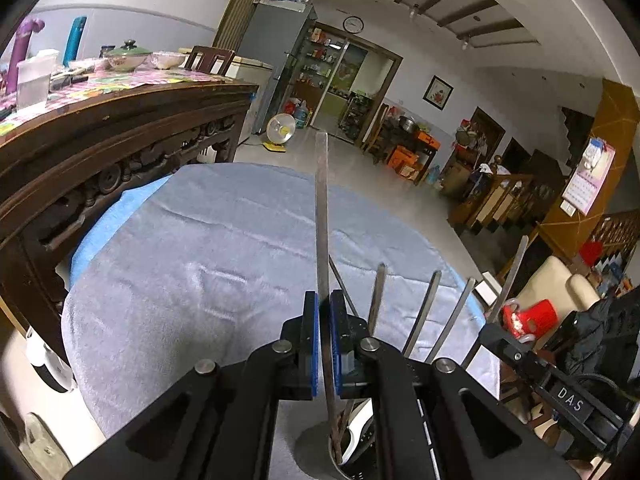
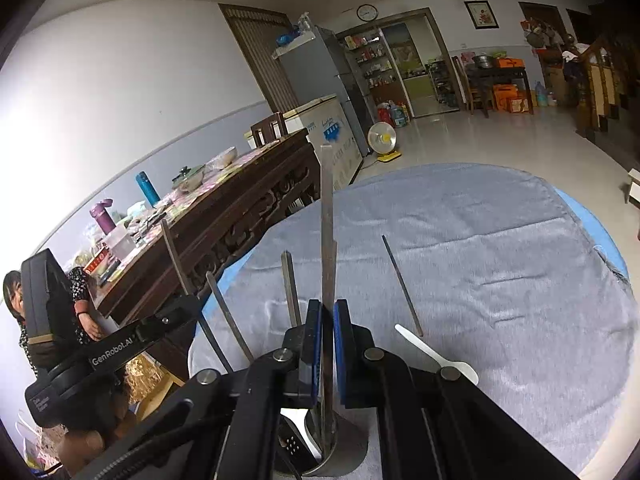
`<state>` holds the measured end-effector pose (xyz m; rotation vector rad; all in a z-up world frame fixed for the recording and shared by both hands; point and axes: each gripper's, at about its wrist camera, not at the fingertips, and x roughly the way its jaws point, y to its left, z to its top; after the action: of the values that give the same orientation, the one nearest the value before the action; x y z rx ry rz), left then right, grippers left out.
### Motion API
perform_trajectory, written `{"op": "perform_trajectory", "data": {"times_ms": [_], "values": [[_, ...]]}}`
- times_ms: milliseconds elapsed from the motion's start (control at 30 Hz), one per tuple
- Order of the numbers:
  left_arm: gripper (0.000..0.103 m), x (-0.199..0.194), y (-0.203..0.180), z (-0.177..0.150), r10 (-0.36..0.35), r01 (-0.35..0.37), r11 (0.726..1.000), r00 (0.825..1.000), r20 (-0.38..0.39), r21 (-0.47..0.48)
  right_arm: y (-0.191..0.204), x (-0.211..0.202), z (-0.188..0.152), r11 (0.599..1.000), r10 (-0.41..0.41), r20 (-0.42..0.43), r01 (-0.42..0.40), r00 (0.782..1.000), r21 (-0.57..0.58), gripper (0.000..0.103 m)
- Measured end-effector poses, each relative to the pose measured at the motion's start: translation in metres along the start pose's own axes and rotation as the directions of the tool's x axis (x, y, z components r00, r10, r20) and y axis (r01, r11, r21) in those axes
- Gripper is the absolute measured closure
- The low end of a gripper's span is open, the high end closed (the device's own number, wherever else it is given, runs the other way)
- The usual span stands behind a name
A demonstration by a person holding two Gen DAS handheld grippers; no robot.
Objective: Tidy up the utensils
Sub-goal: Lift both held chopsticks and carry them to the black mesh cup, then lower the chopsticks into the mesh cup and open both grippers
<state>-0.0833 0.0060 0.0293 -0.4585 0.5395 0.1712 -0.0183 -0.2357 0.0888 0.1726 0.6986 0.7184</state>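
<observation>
Jaws of left gripper [image 1: 324, 344] clamped on 1 flat metal utensil handle [image 1: 322, 208]; jaws of right gripper [image 2: 327, 348] clamped likewise on another handle [image 2: 328, 220]. Both handles upright, lower ends inside metal holder [image 2: 340, 456] on grey-clothed table [image 2: 480, 260]. Likely stiff, light, slippery steel; best gripped mid-handle, across the flat faces. White plastic spoon [image 2: 436, 354] lying loose nearby.

We see our left gripper [image 1: 324, 344] in matte black, blue pads [image 1: 315, 344], round silver pivot screws [image 1: 205, 367], our right gripper [image 2: 327, 350] matching, white "GenRobot.AI" lettering [image 2: 112, 354] on the neighbouring black body.
</observation>
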Motion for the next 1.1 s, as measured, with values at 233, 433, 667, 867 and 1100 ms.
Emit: {"op": "perform_trajectory", "data": {"times_ms": [233, 433, 667, 867, 1100], "values": [[0.097, -0.004, -0.013, -0.016, 0.008, -0.008, 0.999, 1.0, -0.004, 0.044, 0.003, -0.001, -0.007, 1.0, -0.001, -0.009, 0.001, 1.0, -0.014, 0.096], [0.097, -0.005, -0.016, -0.023, 0.008, -0.007, 0.998, 1.0, -0.019, 0.06, 0.001, -0.001, -0.015, 1.0, -0.011, -0.024, 0.011, 1.0, -0.014, 0.096], [0.097, -0.006, -0.019, -0.027, 0.011, -0.01, 0.998, 1.0, -0.027, 0.068, 0.0, 0.002, -0.02, 1.0, -0.016, -0.038, 0.016, 0.999, -0.018, 0.096], [0.097, -0.007, -0.02, -0.03, 0.015, -0.012, 0.997, 0.999, -0.032, 0.072, -0.001, 0.004, -0.025, 1.0, -0.011, -0.042, 0.011, 0.999, -0.008, 0.096], [0.097, -0.008, -0.021, -0.03, 0.015, -0.013, 0.997, 0.999, -0.032, 0.073, 0.0, 0.006, -0.026, 1.0, -0.01, -0.045, 0.01, 0.999, -0.012, 0.096]]}}
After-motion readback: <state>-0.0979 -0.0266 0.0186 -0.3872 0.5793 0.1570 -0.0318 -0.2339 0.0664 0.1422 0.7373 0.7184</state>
